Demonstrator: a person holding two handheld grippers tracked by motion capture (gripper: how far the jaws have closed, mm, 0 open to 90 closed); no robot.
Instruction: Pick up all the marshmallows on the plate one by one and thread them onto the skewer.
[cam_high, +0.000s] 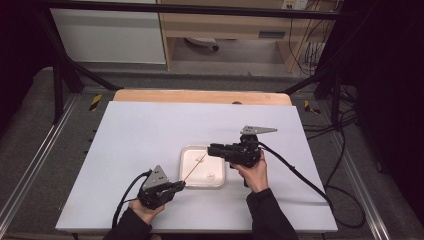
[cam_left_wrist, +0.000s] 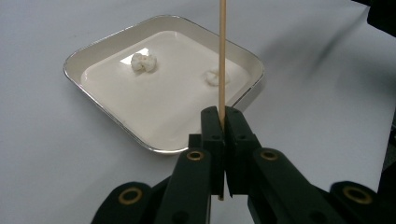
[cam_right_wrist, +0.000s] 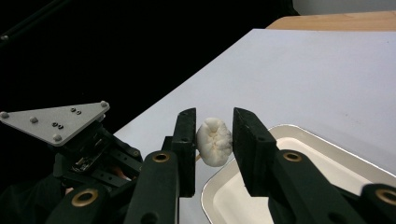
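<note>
My left gripper (cam_left_wrist: 223, 116) is shut on a thin wooden skewer (cam_left_wrist: 222, 56), which points up and away over a shallow white tray (cam_left_wrist: 93, 46). In the high view this gripper (cam_high: 181, 185) sits at the tray's near left corner and the skewer (cam_high: 194, 169) slants across the tray (cam_high: 216, 162). My right gripper (cam_right_wrist: 214, 122) is shut on a white lumpy morsel (cam_right_wrist: 214, 140) above the tray's far edge (cam_right_wrist: 299, 133). A short bit of the skewer shows just behind the morsel; whether it pierces it I cannot tell. Two more white morsels (cam_left_wrist: 143, 62) (cam_left_wrist: 214, 77) lie in the tray.
The tray rests near the middle of a white tabletop (cam_high: 140, 135) whose far edge is a wooden strip (cam_high: 200, 96). Cables trail from both grippers toward the table's front and right (cam_high: 300, 175). Black frame posts (cam_high: 57, 85) stand around the table.
</note>
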